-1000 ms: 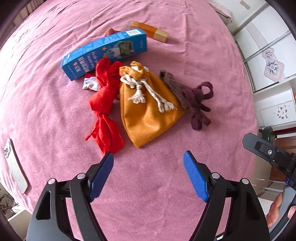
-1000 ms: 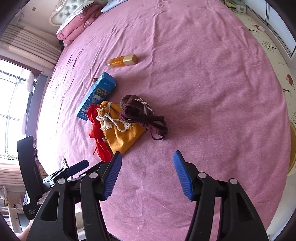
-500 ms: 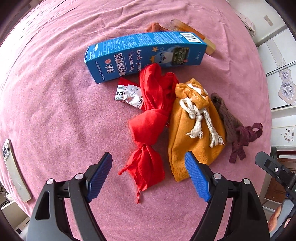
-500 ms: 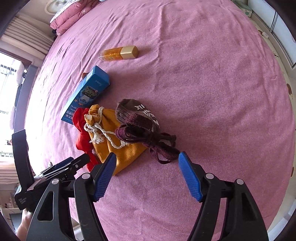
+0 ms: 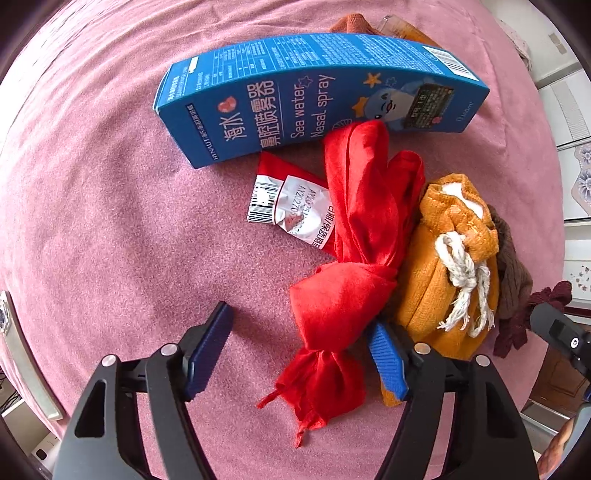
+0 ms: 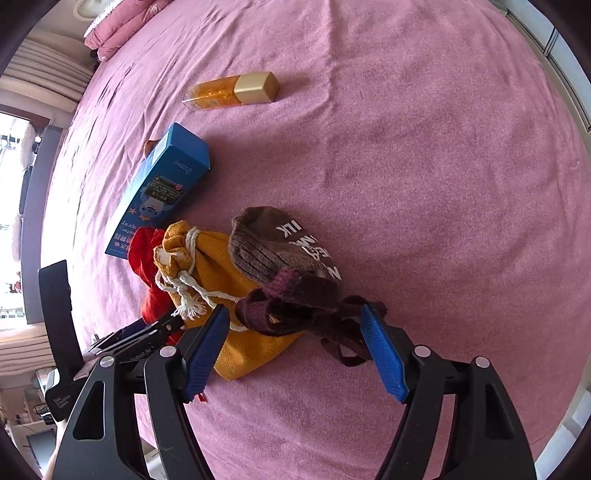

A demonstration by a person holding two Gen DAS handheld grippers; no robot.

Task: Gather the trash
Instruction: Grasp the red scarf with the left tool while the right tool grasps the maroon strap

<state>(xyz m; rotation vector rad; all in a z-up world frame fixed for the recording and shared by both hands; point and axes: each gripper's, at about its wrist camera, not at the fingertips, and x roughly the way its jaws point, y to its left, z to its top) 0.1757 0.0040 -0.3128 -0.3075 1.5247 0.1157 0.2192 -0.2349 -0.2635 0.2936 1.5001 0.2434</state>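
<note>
A pile lies on the pink bedspread (image 5: 92, 184). A knotted red cloth (image 5: 354, 258) lies between the open jaws of my left gripper (image 5: 295, 350), its lower end by the right finger. A torn red and silver wrapper (image 5: 291, 210) lies beside it, under a blue nasal spray box (image 5: 314, 92). An orange drawstring pouch (image 5: 450, 280) lies to the right. My right gripper (image 6: 295, 350) is open around the maroon and brown knotted sock (image 6: 288, 273), which rests on the pouch (image 6: 236, 295). The box (image 6: 162, 188) and red cloth (image 6: 144, 251) show beyond.
An amber bottle with a gold cap (image 6: 236, 90) lies further out on the bed. A phone (image 5: 18, 354) lies at the bed's left edge. An orange-brown item (image 5: 351, 22) peeks from behind the box. White cabinets (image 5: 569, 110) stand off to the right.
Both grippers have moved forward and down to the pile. The left now straddles the red cloth, the right straddles the knotted sock. Both stay open.
</note>
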